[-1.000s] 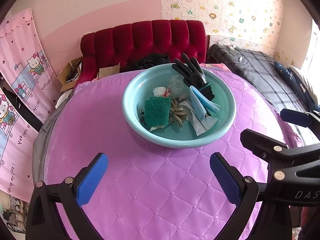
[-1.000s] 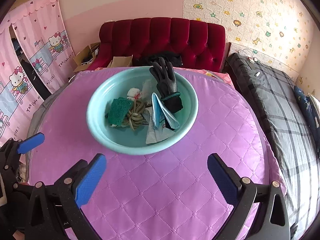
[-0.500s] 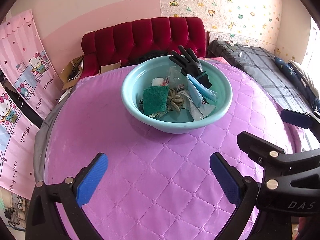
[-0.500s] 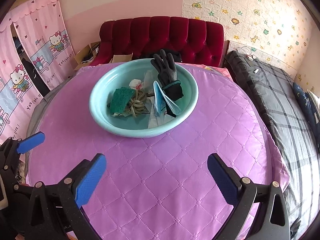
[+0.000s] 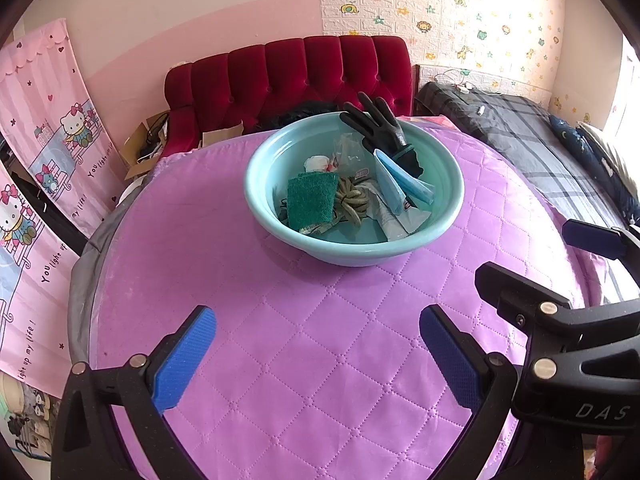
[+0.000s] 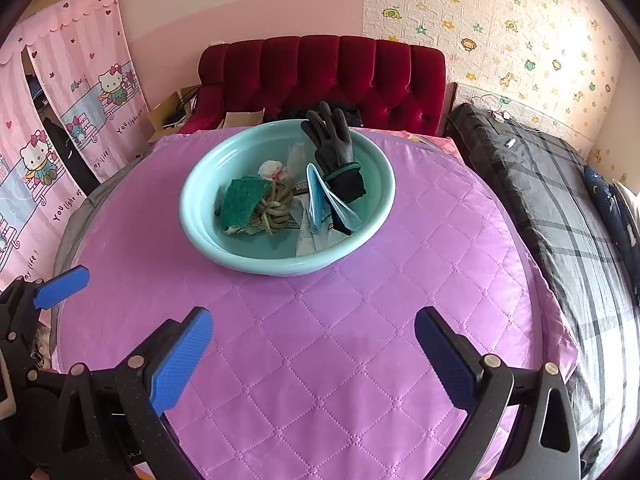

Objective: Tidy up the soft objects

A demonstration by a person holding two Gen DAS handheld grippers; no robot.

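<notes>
A teal basin [image 5: 256, 200] [image 6: 192, 216] stands on the far half of a round table with a purple quilted cover [image 5: 320, 360] [image 6: 320, 360]. In it lie a green scouring pad [image 5: 310, 200] [image 6: 242, 202], a coil of olive rope [image 5: 354, 202] [image 6: 276, 210], a black glove [image 5: 378, 128] [image 6: 336, 148] leaning on the far rim, a blue face mask [image 5: 400, 186] [image 6: 324, 200], a white wad and wrappers. My left gripper [image 5: 316, 354] is open and empty above the near table. My right gripper [image 6: 314, 352] is open and empty, beside it on the right [image 5: 560, 320].
A red tufted sofa [image 5: 296, 72] [image 6: 328, 72] with cardboard boxes stands behind the table. A bed with a dark plaid cover [image 5: 532, 140] [image 6: 560, 200] runs along the right. Pink Hello Kitty curtains [image 5: 48, 140] [image 6: 80, 92] hang at the left.
Both grippers have drawn back and risen from the basin, so it sits farther away in both views. Jaws stay open. Nothing in the basin has moved.
</notes>
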